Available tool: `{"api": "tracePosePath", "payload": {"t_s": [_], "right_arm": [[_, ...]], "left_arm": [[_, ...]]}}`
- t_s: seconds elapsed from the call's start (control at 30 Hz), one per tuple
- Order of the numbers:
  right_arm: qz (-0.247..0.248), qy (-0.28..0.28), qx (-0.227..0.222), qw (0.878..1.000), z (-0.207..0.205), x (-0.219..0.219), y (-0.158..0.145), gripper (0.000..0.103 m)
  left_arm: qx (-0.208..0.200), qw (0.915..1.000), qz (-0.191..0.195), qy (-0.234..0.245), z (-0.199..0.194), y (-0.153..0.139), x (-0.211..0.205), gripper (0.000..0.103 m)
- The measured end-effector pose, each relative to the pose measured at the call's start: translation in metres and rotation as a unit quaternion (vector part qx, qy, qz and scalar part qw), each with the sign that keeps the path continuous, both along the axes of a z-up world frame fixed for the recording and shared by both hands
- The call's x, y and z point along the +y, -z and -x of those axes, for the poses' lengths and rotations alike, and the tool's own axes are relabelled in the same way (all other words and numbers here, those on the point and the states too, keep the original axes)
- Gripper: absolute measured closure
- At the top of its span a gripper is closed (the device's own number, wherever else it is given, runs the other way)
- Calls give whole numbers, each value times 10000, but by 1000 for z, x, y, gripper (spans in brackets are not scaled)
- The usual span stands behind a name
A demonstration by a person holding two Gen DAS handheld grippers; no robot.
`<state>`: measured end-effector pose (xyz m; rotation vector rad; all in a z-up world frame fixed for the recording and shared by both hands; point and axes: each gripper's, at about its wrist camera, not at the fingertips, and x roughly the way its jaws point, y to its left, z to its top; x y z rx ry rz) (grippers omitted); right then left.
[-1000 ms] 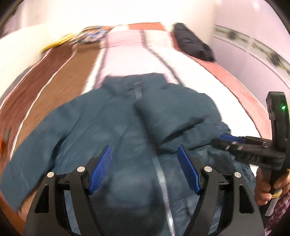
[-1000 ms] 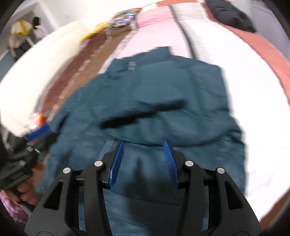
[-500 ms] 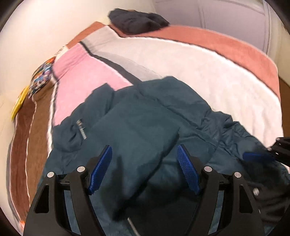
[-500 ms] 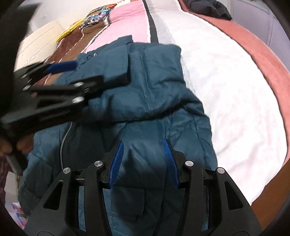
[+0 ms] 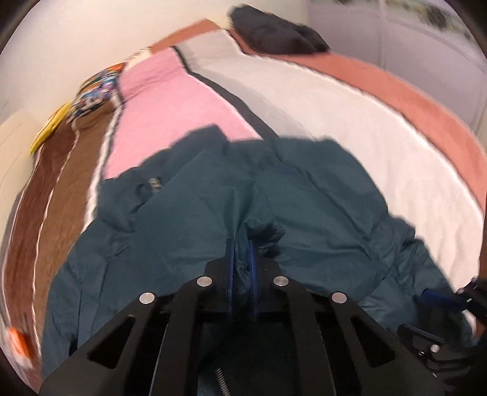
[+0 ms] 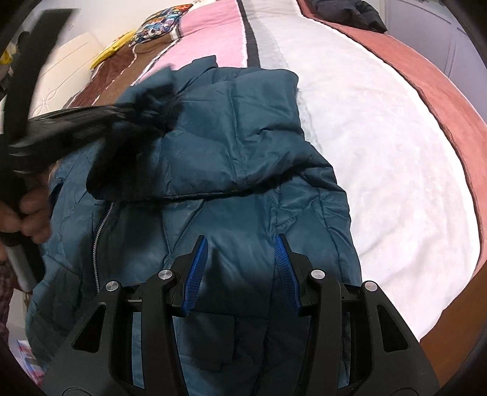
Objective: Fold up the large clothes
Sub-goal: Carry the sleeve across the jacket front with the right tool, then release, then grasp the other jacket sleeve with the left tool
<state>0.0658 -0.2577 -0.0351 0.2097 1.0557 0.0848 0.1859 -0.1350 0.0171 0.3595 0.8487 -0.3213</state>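
A large teal puffer jacket (image 6: 243, 158) lies on the striped bed, front up, its zipper (image 6: 99, 240) running down the left side. One sleeve is folded across the chest. My left gripper (image 5: 242, 252) is shut on a pinch of the jacket's fabric (image 5: 304, 195) near the folded sleeve; it shows blurred in the right wrist view (image 6: 158, 112). My right gripper (image 6: 240, 262) is open and empty, hovering just over the jacket's lower front, and also appears in the left wrist view (image 5: 438, 310).
The bed cover (image 6: 380, 137) has brown, pink, grey, white and rust stripes. A dark garment (image 5: 274, 33) lies at the far end. A patterned pillow (image 6: 158, 24) and yellow item (image 6: 111, 51) sit at the far left. The bed's right edge (image 6: 456, 310) is close.
My left gripper was open above the jacket and has now shut on its fabric. My right gripper stays open over the lower front.
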Motion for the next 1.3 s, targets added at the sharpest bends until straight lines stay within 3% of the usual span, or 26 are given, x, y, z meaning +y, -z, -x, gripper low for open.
{"api": "tracePosePath", "payload": {"t_s": [0.17,0.3,0.43,0.63,0.67,0.8,1.03,1.07,1.13,1.17,1.2,1.3], "right_arm": [[103,-60,-6,9999,2,10,-2,57],[177,-161,12,9997,5,21,-1,57],[235,-256,33,9994,7,31,1,57],[343,-401,58,9986,5,44,3,57],[355,-422,64,9985,5,46,3,57],[401,-479,113,9980,4,52,7,57],[469,-582,169,9971,1,62,10,57],[476,-593,175,9970,1,64,10,57],[500,-624,185,9966,1,68,11,57],[511,-639,190,9965,1,70,12,57],[527,-664,197,9962,1,72,12,57],[562,-729,189,9956,2,77,11,57]], "left_arm": [[-306,9967,508,-562,14,-30,55,95],[-324,9910,777,-1041,20,-34,101,95],[-170,9819,1051,-1566,26,-22,148,95],[337,9611,1476,-2311,28,16,203,94],[397,9586,1513,-2380,28,21,208,91],[633,9429,1800,-2731,32,44,233,48],[951,9032,2865,-3051,32,62,264,38],[977,8979,2976,-3095,29,63,266,38],[885,8968,3028,-3101,26,62,265,42],[838,9008,2925,-3099,23,62,263,64],[871,9037,2836,-3087,21,64,261,76],[855,9052,2668,-3197,16,67,260,79]]}}
